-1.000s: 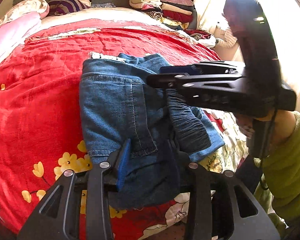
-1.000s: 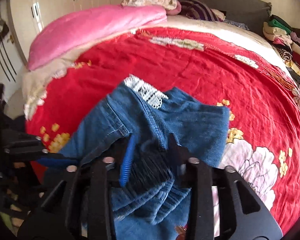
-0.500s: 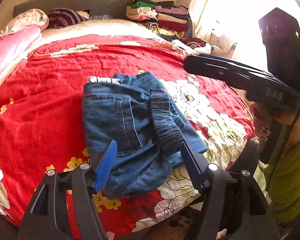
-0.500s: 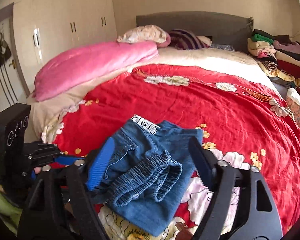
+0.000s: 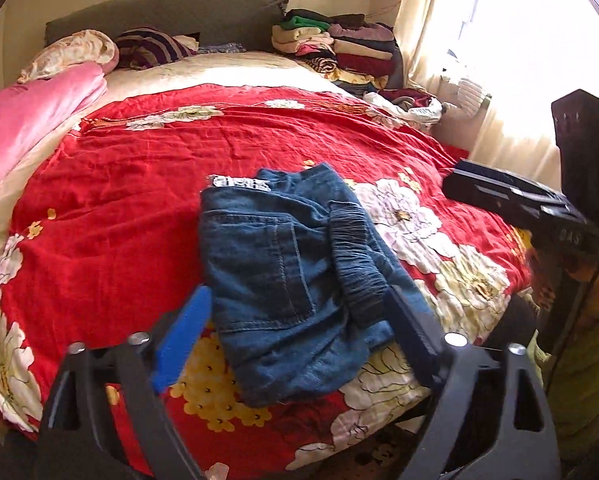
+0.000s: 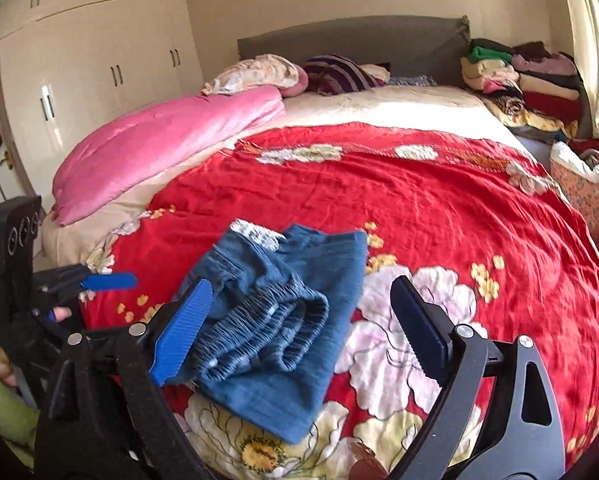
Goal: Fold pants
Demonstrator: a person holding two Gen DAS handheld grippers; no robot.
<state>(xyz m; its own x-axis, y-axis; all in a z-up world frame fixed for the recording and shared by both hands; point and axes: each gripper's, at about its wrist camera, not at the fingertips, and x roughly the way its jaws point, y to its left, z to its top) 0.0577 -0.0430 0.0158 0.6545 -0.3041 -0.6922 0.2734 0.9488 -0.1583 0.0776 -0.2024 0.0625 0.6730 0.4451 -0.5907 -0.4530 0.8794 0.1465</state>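
We see the folded pants (image 5: pixel 295 280) low in the centre of the left wrist frame, lying on the bedspread (image 5: pixel 139 200) near the bed's front edge. Behind them the spread runs up to the headboard (image 5: pixel 171 12) at the top. A quilt (image 5: pixel 31 116) lies along the left edge, pillows (image 5: pixel 111 48) at upper left, a stack of clothes (image 5: pixel 339 48) at upper right. In the right wrist frame a wardrobe (image 6: pixel 99 60) stands at upper left, beyond the quilt.
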